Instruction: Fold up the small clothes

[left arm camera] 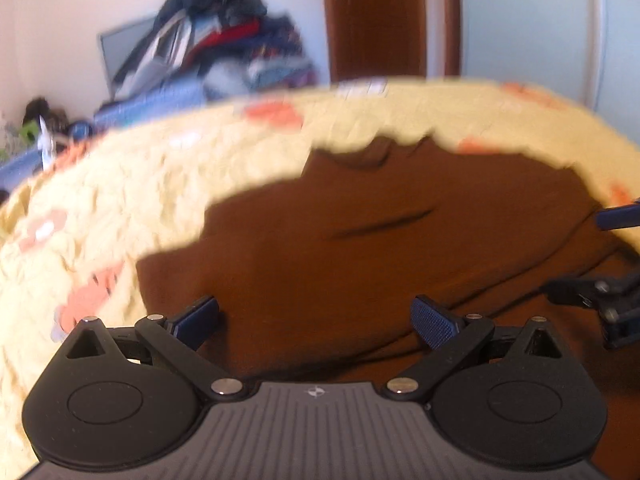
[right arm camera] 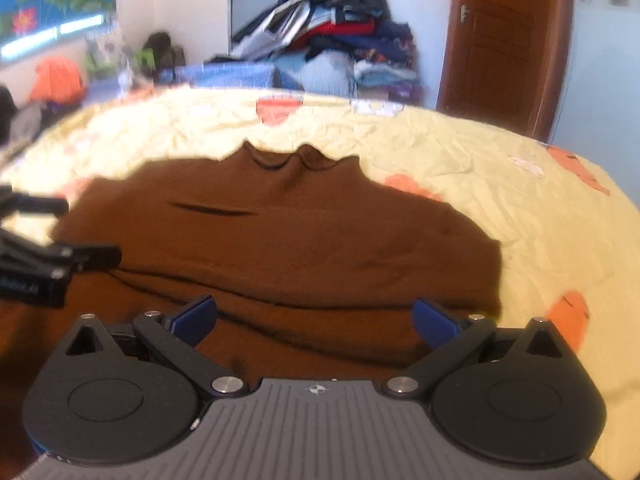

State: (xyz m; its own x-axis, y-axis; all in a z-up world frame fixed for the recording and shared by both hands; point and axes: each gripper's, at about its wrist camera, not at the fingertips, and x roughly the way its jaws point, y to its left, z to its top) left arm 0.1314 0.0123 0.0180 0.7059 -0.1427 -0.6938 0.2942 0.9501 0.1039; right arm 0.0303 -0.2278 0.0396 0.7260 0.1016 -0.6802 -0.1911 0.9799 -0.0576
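Across the yellow patterned bedspread (right arm camera: 460,152) lies the dark brown knitted sweater (right arm camera: 280,240), collar away from both cameras, spread flat so its sides can be folded inward. Both the left tool (left arm camera: 316,320) and the right tool (right arm camera: 316,318) hover spread wide and empty over its near hem, apparently ready to pinch fabric.

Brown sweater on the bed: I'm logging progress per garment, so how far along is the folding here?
Partly done. The brown sweater lies on the yellow bedspread, collar away, its near part apparently doubled over in a ridge. Nothing is in hand: the left gripper and right gripper are both open above the cloth. Further folds seem left, and the clothes pile behind looks unsorted.
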